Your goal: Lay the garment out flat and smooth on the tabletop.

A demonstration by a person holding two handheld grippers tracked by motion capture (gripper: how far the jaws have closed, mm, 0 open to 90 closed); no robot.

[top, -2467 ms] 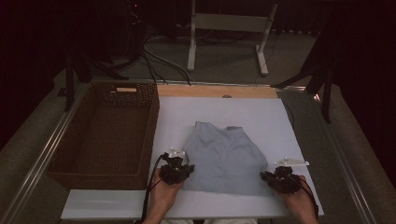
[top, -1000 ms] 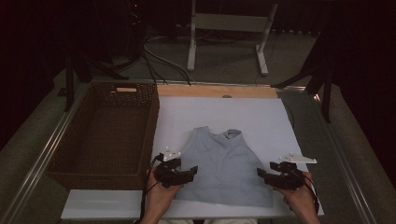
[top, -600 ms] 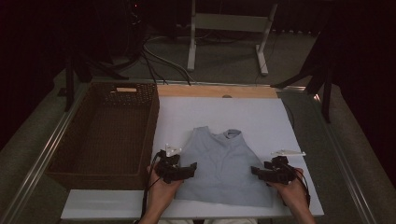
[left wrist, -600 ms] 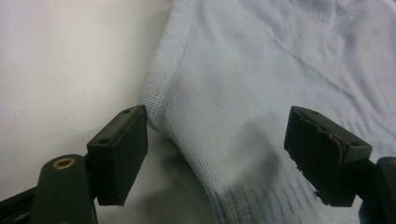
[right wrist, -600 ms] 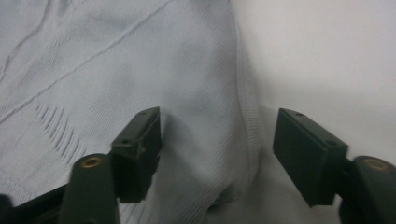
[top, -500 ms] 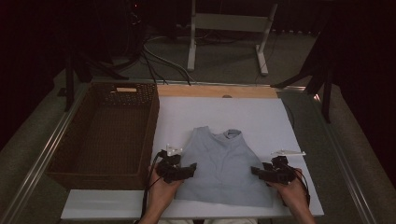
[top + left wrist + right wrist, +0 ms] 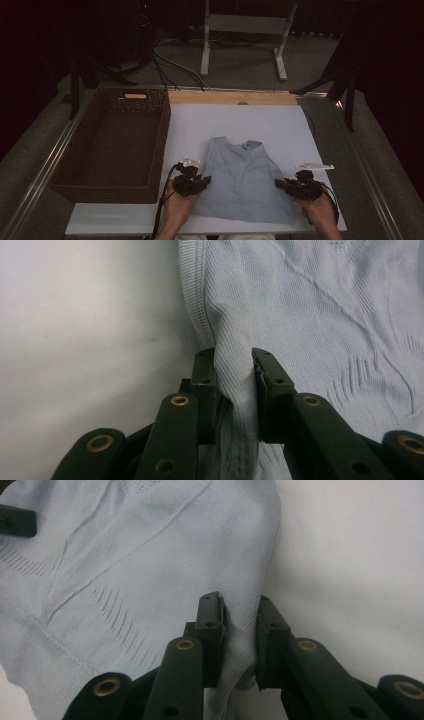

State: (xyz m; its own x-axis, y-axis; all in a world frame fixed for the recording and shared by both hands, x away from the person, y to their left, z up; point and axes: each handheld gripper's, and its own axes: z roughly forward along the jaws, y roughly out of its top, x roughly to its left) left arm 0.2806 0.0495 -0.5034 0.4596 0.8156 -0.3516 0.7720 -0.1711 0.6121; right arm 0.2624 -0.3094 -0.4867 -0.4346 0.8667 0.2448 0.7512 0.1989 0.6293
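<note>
You are in a dark test room, like a lab. Far past your left hand-held gripper (image 7: pixel 192 181), black cables (image 7: pixel 170 62) lie on the grey floor (image 7: pixel 250 75) by a white metal stand (image 7: pixel 245 30). Your bench (image 7: pixel 240 120) has a white top. Metal rails (image 7: pixel 45 170) run along its sides.
</note>
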